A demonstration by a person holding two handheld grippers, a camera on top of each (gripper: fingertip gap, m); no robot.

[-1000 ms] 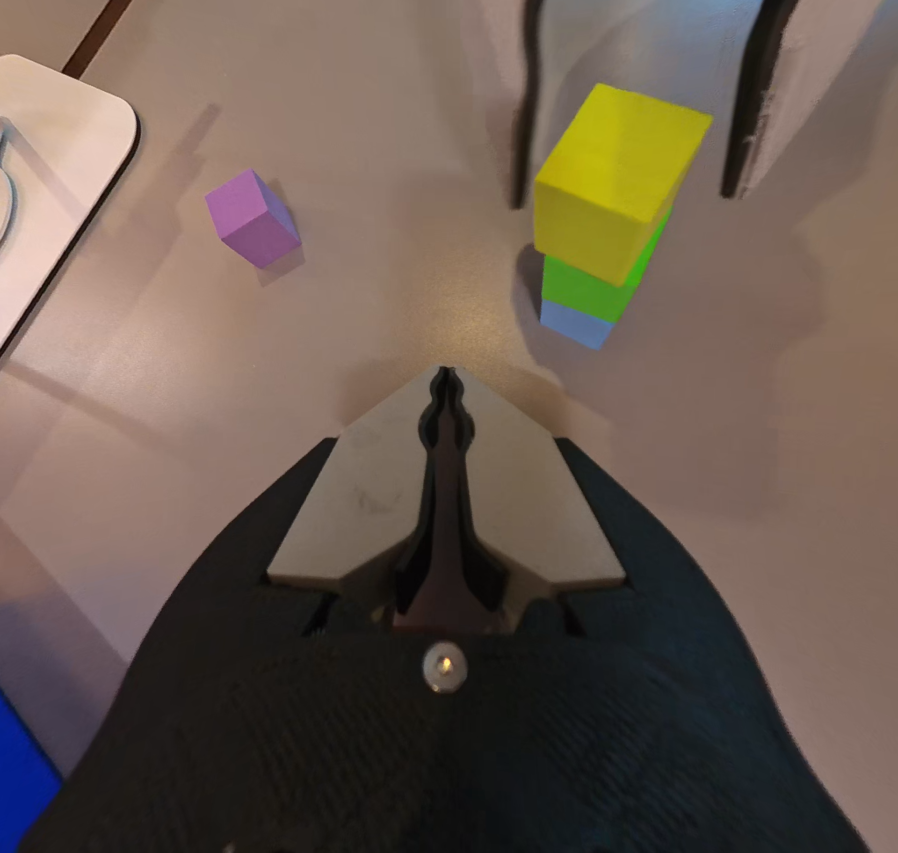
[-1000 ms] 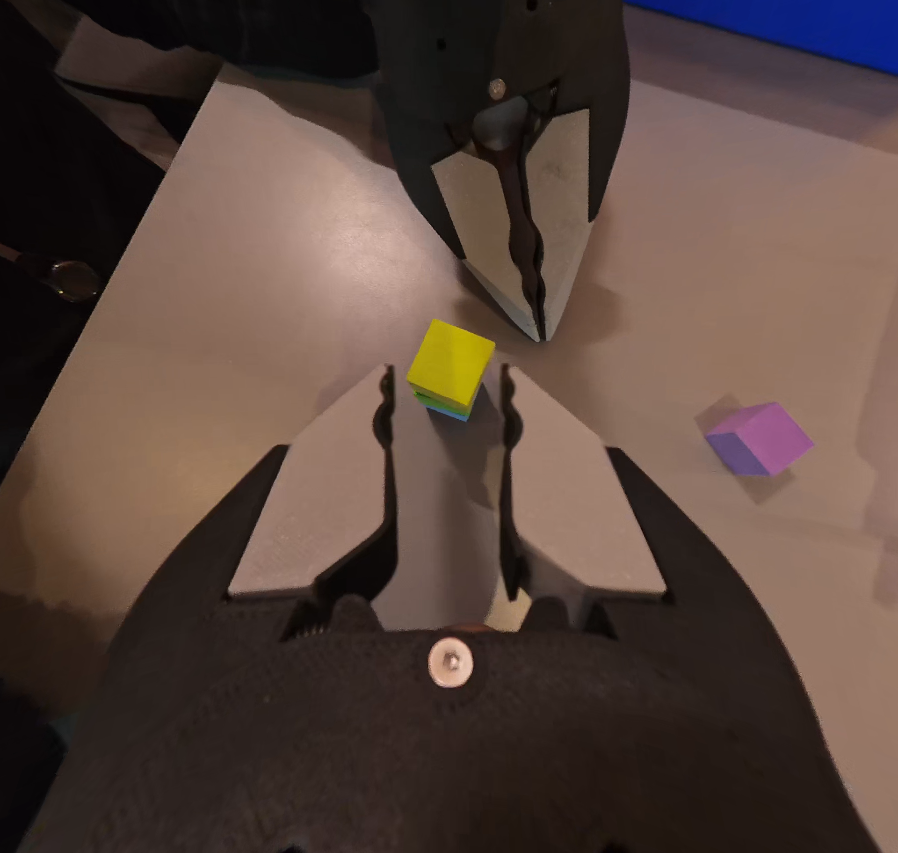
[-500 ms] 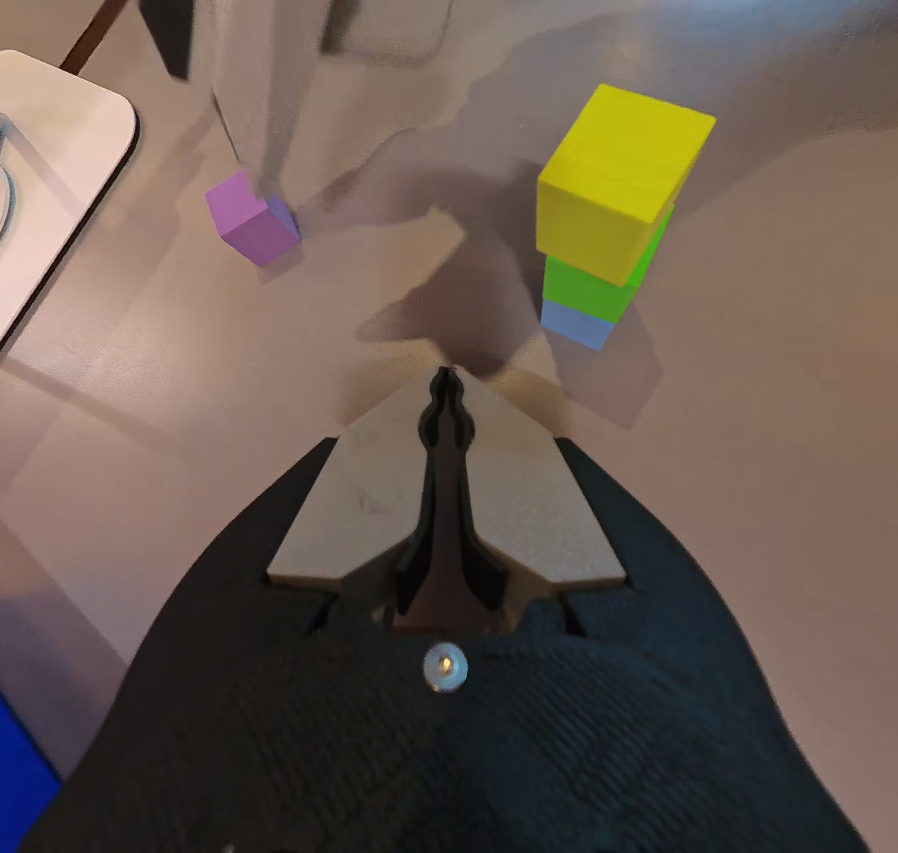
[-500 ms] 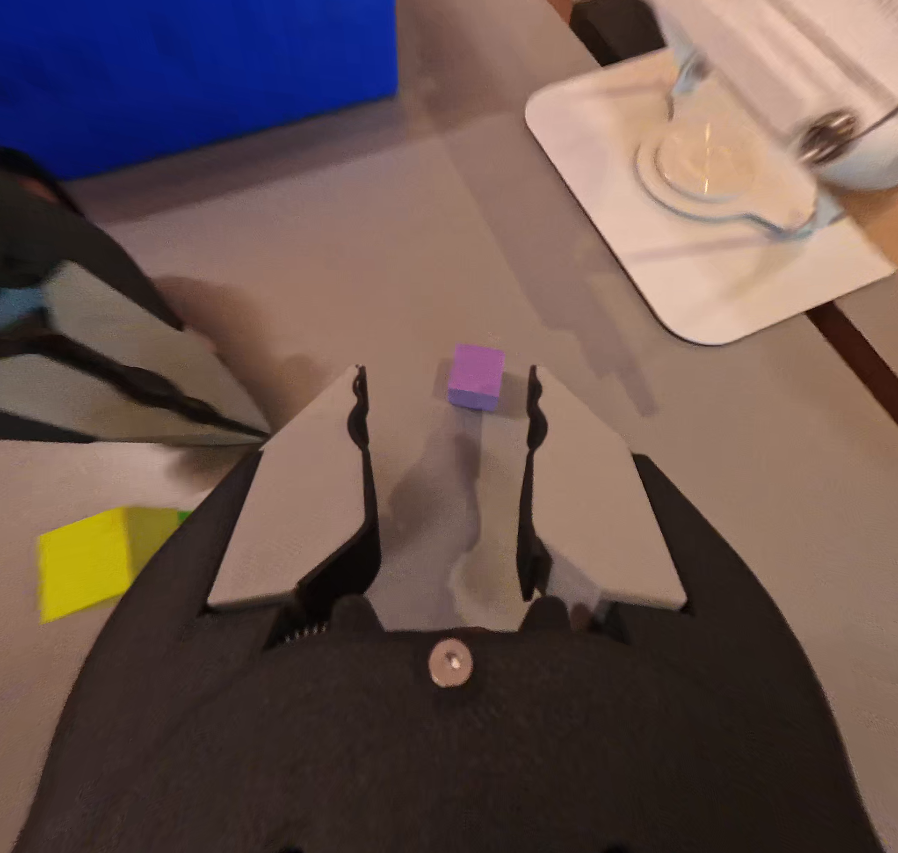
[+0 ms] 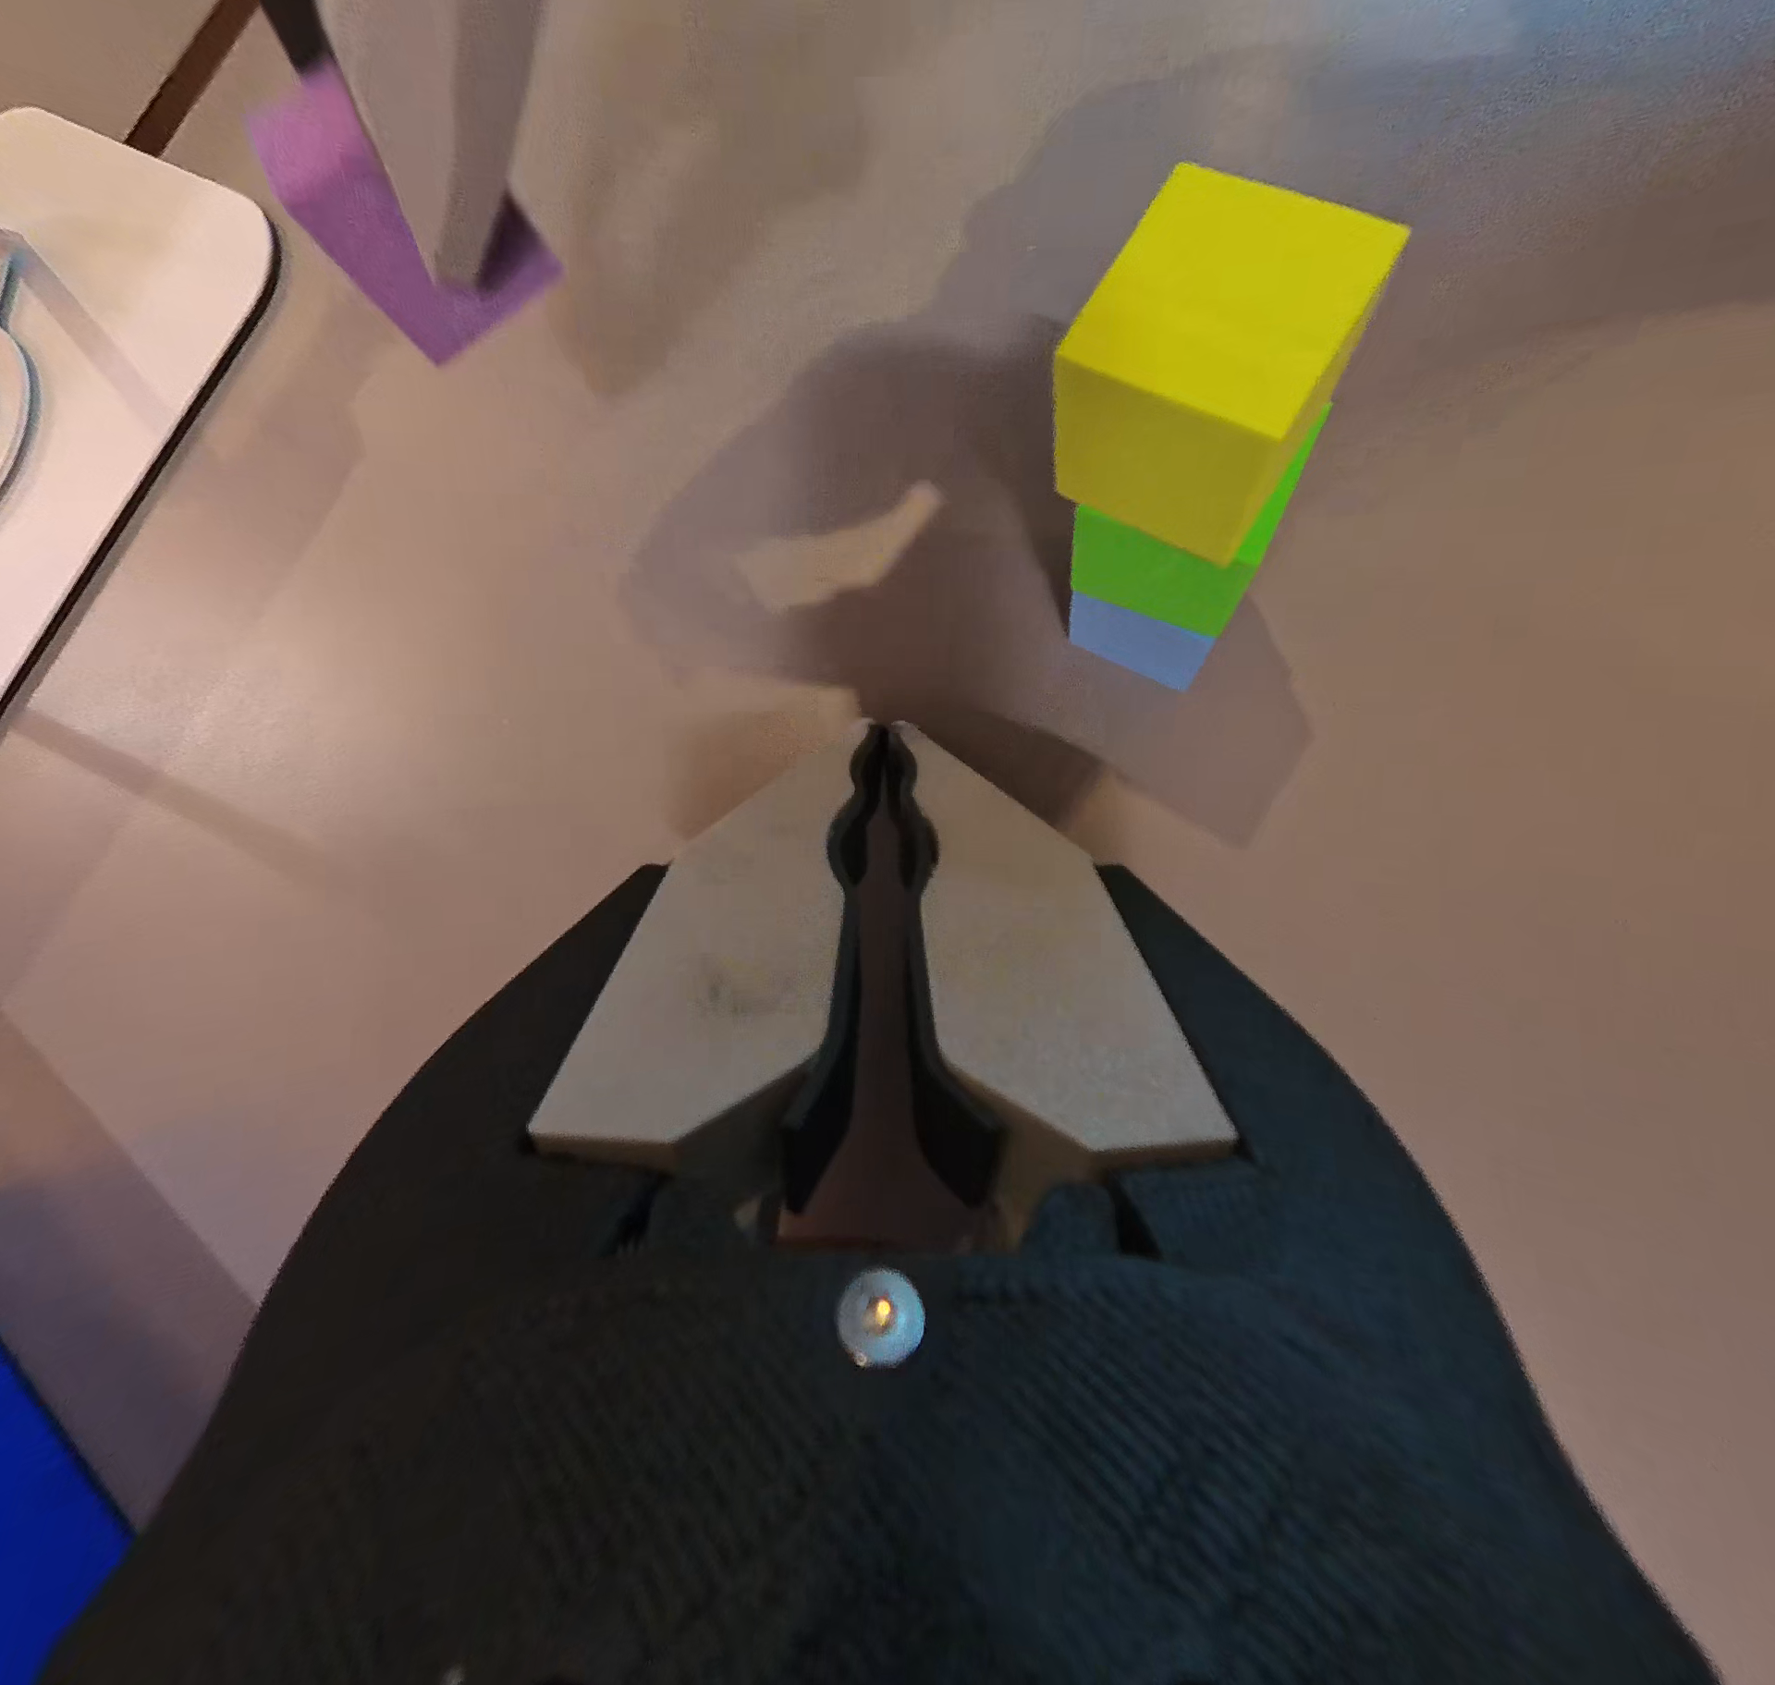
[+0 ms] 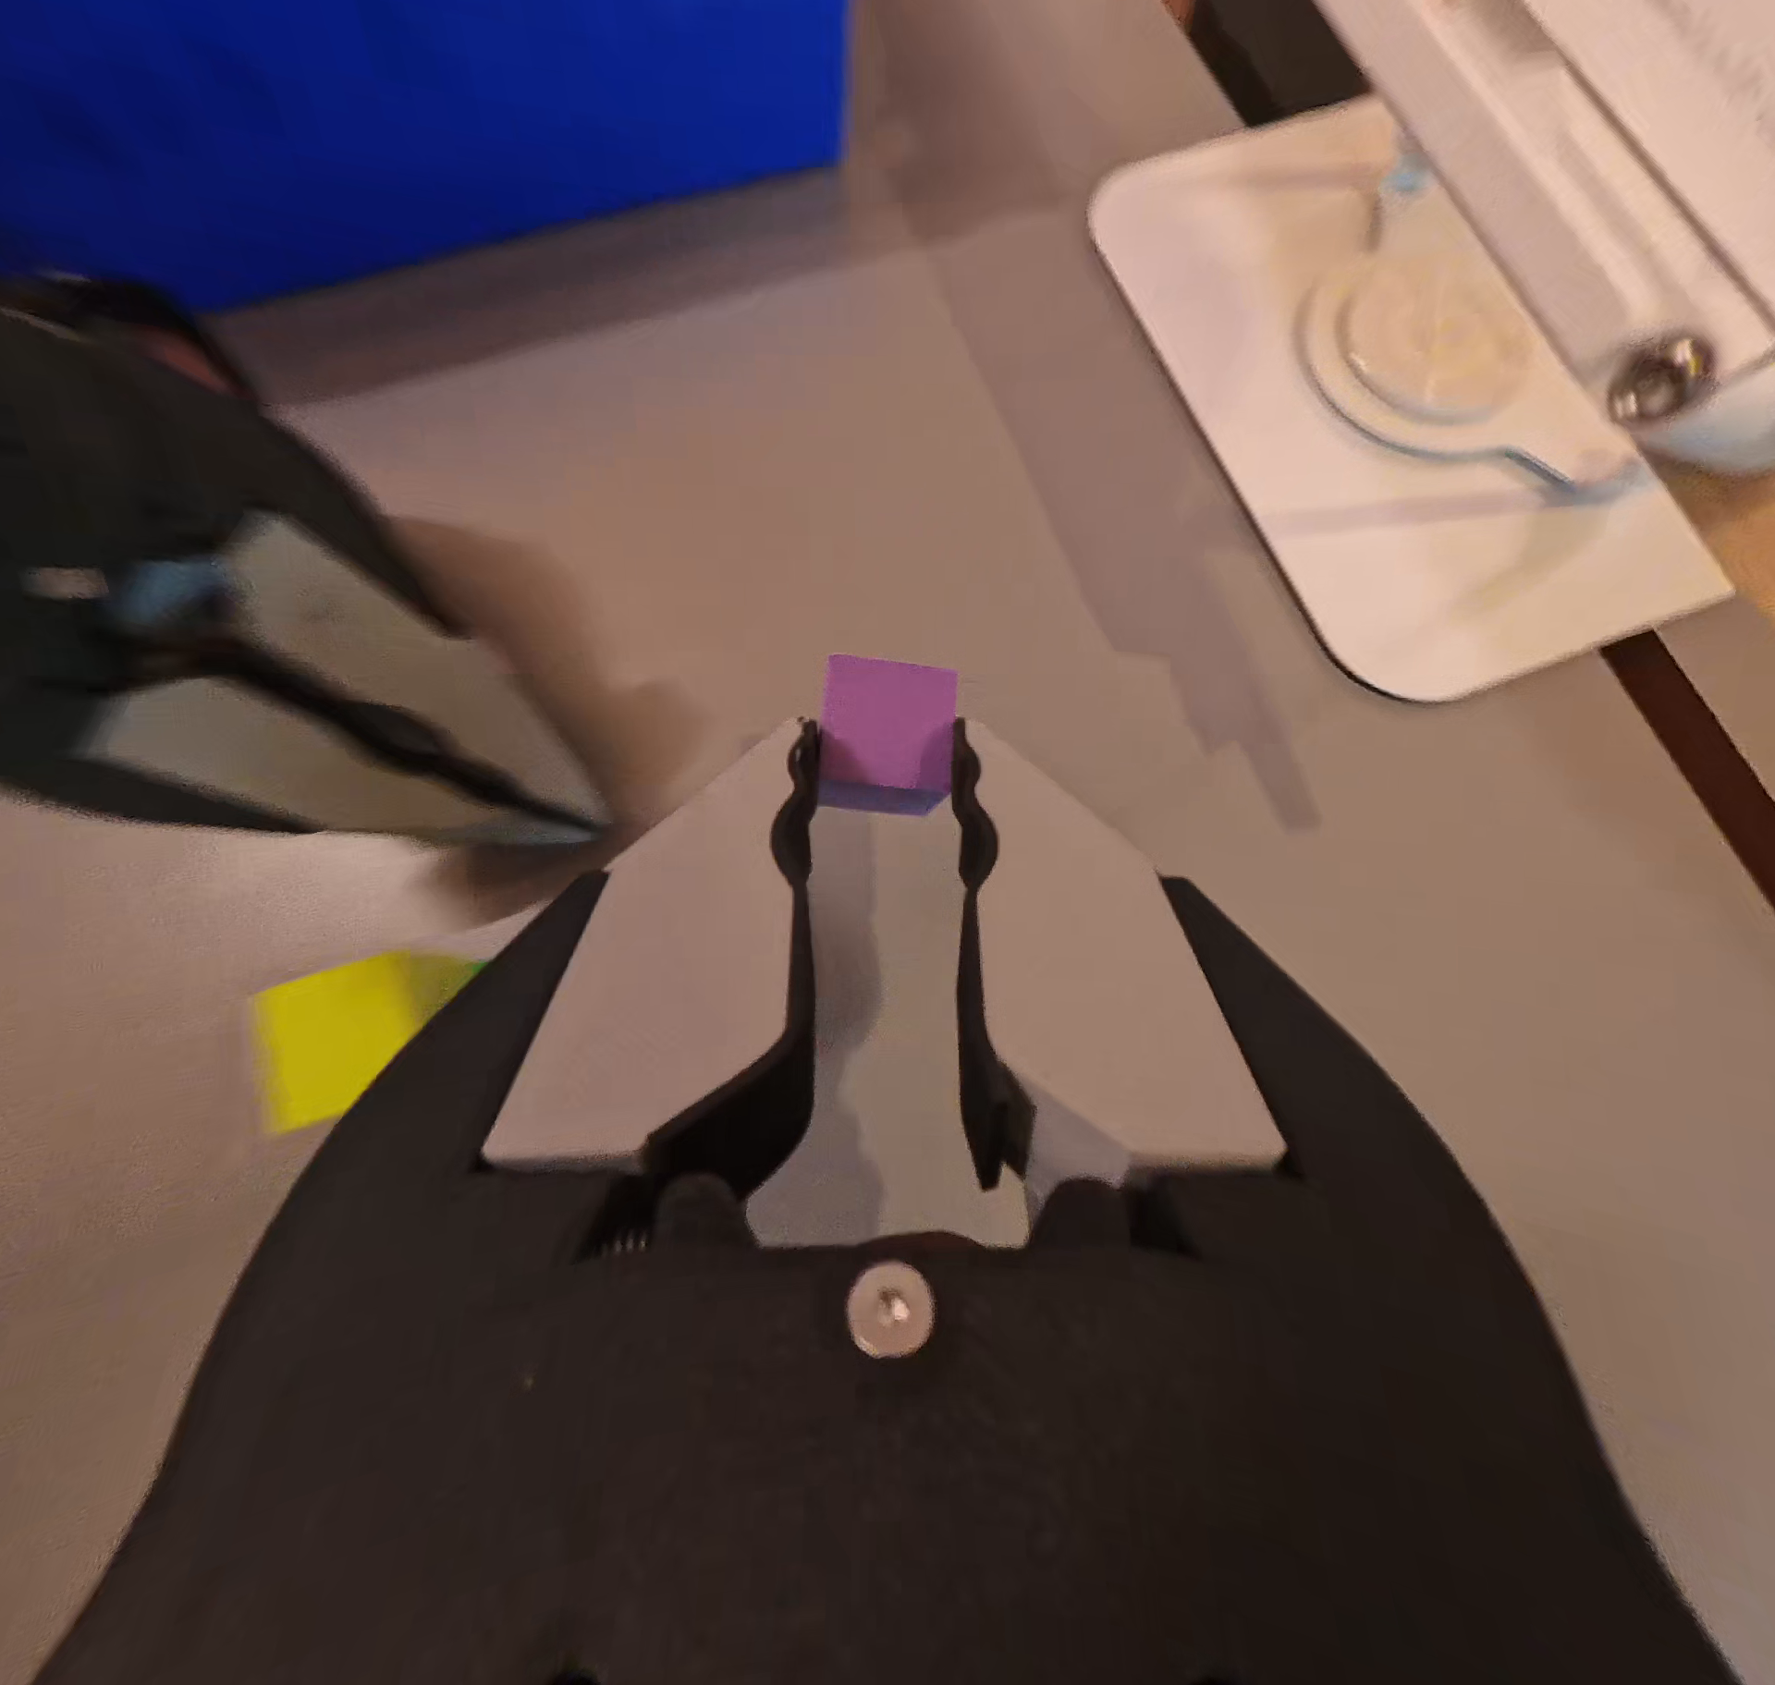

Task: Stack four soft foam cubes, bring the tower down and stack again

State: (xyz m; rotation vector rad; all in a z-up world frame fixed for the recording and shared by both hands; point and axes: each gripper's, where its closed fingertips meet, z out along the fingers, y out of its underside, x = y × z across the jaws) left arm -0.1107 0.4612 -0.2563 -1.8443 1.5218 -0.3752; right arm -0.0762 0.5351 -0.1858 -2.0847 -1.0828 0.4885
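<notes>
A tower of three foam cubes stands on the table in the left wrist view: yellow [image 5: 1220,352] on green [image 5: 1162,573] on light blue [image 5: 1138,645]. My left gripper [image 5: 884,736] is shut and empty, just short of the tower and to its left. My right gripper [image 6: 884,755] is shut on the purple cube [image 6: 888,727], fingertips on its two sides. The purple cube [image 5: 384,227] appears blurred and raised in the left wrist view, under a right finger [image 5: 451,102]. The yellow cube [image 6: 327,1043] shows low left in the right wrist view.
A white tray [image 6: 1249,390] holding a clear glass piece sits at the table's edge near the purple cube and also shows in the left wrist view [image 5: 115,314]. A blue box [image 6: 413,83] stands at the back. The left gripper [image 6: 317,727] shows blurred on the left. About 11 centimetres separates my left fingertips from my right.
My right gripper left the tower, swung over to the purple cube, closed on it and lifted it off the table. The left gripper and the tower have stayed put.
</notes>
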